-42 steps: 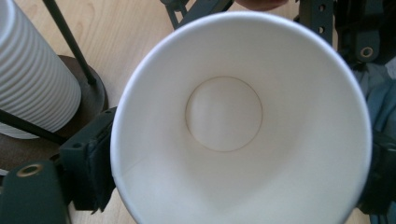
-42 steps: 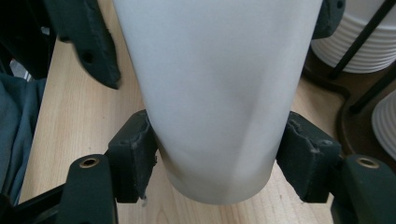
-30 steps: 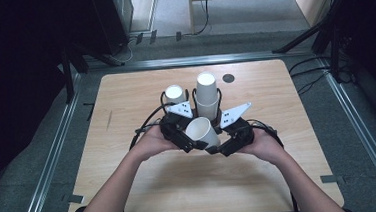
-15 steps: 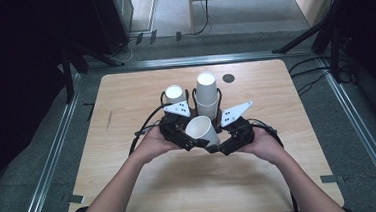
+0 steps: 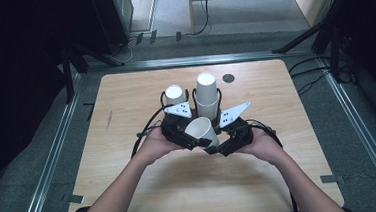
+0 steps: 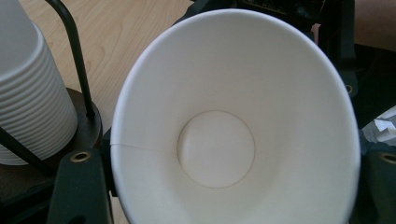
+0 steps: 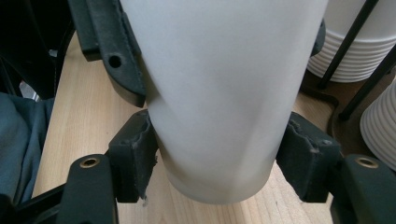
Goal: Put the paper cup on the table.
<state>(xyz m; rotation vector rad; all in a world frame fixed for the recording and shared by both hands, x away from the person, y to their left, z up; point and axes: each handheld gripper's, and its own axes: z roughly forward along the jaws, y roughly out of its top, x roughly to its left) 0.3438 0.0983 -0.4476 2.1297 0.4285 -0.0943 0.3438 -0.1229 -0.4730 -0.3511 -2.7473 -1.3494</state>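
A white paper cup [image 5: 201, 131] lies tilted between both grippers over the middle of the table, its mouth turned toward the left one. My left gripper [image 5: 180, 129] holds it near the rim; the left gripper view looks straight into the cup [image 6: 215, 149] with a jaw at either side of it. My right gripper [image 5: 228, 138] is shut on the cup's base end, and its pads [image 7: 135, 154] press the cup's wall [image 7: 219, 93] from both sides. The other gripper's black jaw touches the cup higher up in that view.
Just behind the grippers a black wire holder [image 5: 191, 93] carries two stacks of white cups, a short one [image 5: 175, 96] and a taller one [image 5: 207, 94]. The stacks show close by [image 6: 32, 93] [image 7: 350, 46]. A small black disc [image 5: 228, 78] lies at the table's far side.
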